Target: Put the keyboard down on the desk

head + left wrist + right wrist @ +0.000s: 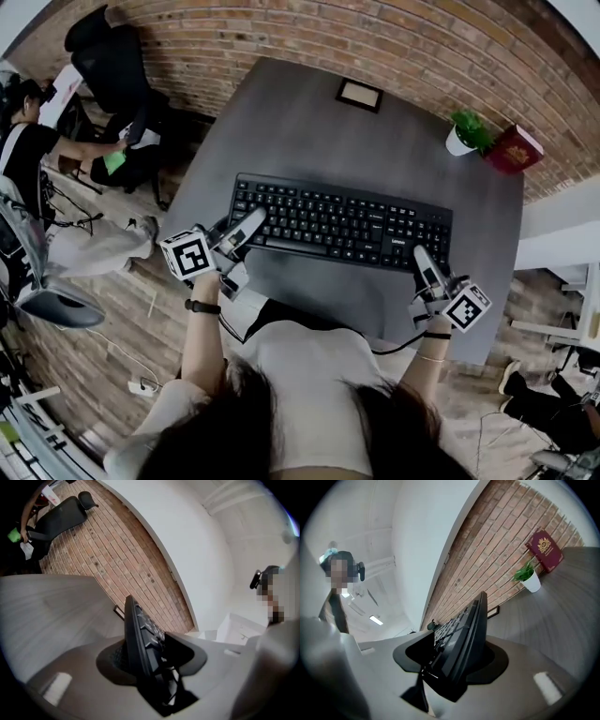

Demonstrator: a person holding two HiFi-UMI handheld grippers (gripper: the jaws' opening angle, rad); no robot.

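**Keyboard [342,222] gripped at both ends**

Left tongs [246,228] pinch the keyboard's near-left corner, right tongs [427,264] its near-right corner. It spans the middle of the grey surface [309,122]; contact unclear. Potted plant [466,131] and red book [514,148] at far right.

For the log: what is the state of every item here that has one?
keyboard: keys up, gripped at both ends.
left gripper: shut on the keyboard's left end.
right gripper: shut on the keyboard's right end.
potted plant: upright.
red book: closed, standing upright.
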